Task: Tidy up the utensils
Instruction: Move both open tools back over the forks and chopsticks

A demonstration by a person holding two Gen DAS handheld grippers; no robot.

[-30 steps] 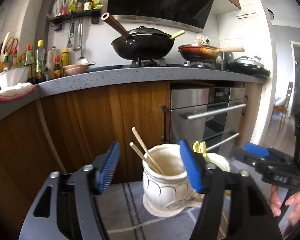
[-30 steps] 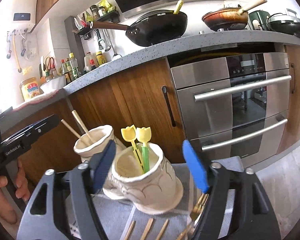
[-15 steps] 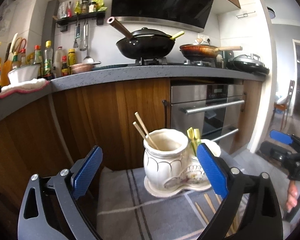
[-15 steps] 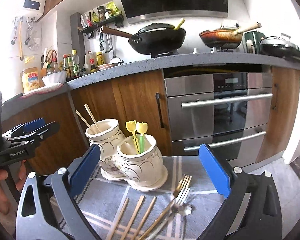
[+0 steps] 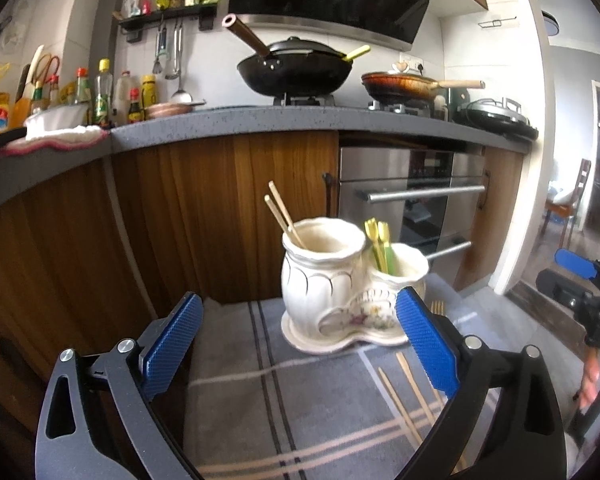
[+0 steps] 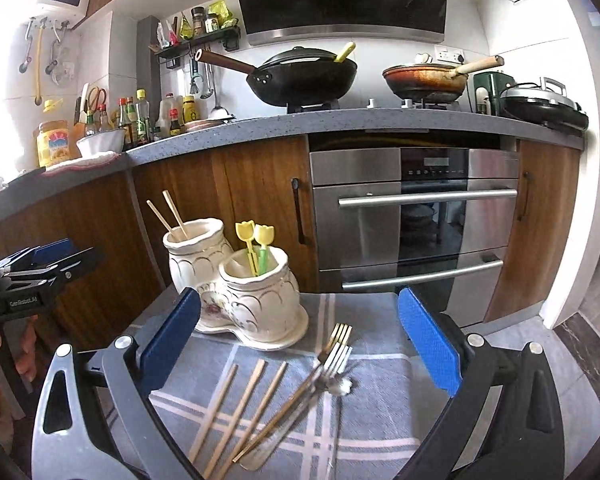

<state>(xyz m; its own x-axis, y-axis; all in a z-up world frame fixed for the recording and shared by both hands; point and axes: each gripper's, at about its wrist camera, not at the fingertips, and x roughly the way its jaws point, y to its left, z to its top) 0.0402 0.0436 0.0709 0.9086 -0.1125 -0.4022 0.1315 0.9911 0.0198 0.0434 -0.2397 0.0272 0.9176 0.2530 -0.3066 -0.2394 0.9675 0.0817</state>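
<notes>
Both grippers gaping wide, holding nothing.
Left gripper [image 5: 298,344] and right gripper [image 6: 300,338] are hovering low in frame before the holder [image 6: 236,288].

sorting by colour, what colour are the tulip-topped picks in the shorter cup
Yellow tulip tops, one stem yellow, one green; clearest in the right wrist view.

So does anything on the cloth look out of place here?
Yes. Three chopsticks, two forks and a spoon lie loose on the cloth before the holder, though two chopsticks and two yellow picks already stand inside.
</notes>
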